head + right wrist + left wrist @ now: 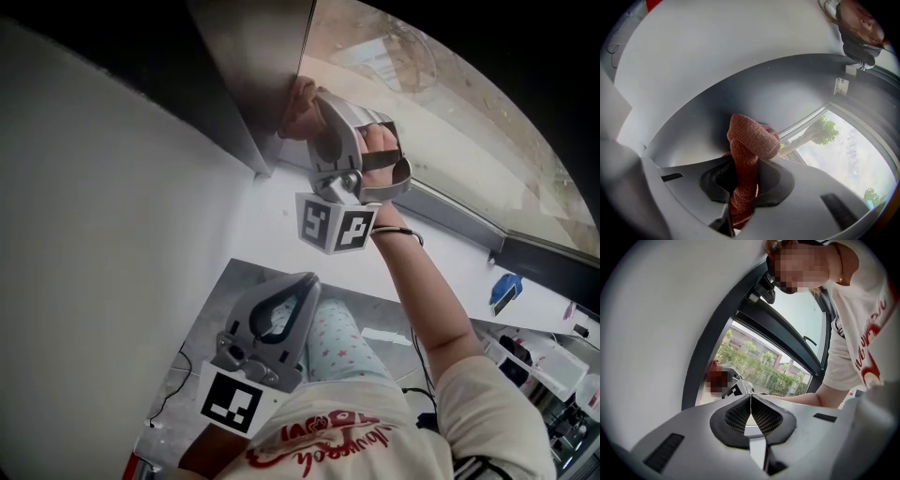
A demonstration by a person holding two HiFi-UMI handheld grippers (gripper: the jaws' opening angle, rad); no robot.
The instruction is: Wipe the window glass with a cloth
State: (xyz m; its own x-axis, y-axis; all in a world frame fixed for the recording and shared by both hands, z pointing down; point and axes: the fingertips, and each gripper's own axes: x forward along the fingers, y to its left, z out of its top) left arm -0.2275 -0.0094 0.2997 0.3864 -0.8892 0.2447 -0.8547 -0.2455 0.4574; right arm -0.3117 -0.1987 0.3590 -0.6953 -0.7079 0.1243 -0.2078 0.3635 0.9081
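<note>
Left claw (302, 286) held low, close to the person's body, pointed up toward the window. Its jaws are pressed together, pads meeting along one line, nothing between them (751, 399). A marker cube (232, 403) sits at its rear end.

Right claw (314, 98) raised at arm's length, the person's hand (380, 141) wrapped round its grip, forearm (422, 291) stretched up from the lower right. A second marker cube (336, 225) hangs below that hand.

Right claw's jaws are clamped on a rust-red cloth (752, 138). The cloth runs down through the gap between the pads and bunches into a folded lump above the tips. In the head view the cloth (298, 103) sits in the corner where the dark window frame (234, 84) meets the window glass (422, 103). Whether it presses on the glass itself or only on the frame, I cannot tell.

White wall (94, 234) to the left of the frame. Pale sill (441, 253) runs below the glass, with a small blue object (504, 291) lying on it well to the right.

Beyond the glass (759, 362): green trees (754, 366) and buildings, in daylight.
</note>
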